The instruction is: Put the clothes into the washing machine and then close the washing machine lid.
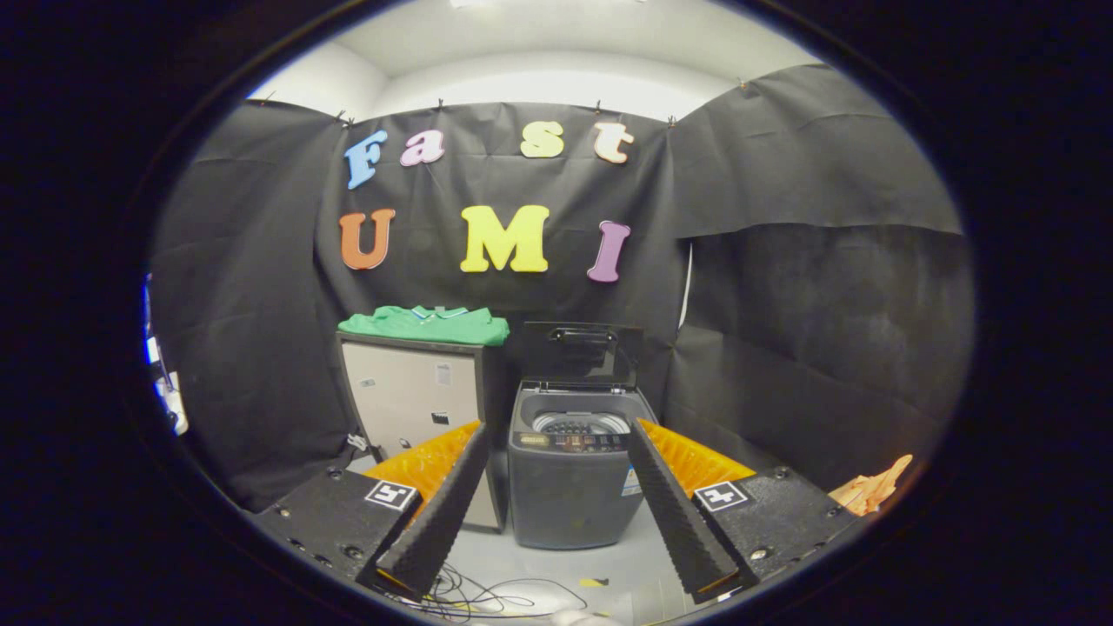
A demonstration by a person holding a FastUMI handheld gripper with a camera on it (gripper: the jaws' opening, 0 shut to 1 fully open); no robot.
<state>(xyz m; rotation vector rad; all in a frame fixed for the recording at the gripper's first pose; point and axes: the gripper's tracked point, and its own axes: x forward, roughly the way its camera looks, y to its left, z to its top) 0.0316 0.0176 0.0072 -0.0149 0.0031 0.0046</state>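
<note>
My hand-held gripper [556, 500] spread wide, empty | green clothes [426, 324] atop cabinet [409, 400], beyond left finger | washing machine [569, 469] ahead, lid [581, 352] seemingly up | risk: sleeve snagging cabinet edge.

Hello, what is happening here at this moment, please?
A person holds a gripper with its fingers open and holding nothing, aimed at a small top-loading washing machine standing beyond them. Its lid stands open. A folded green garment lies on top of the cabinet beside the machine, not yet picked up. Loose cables lie on the floor below the fingers.
</note>
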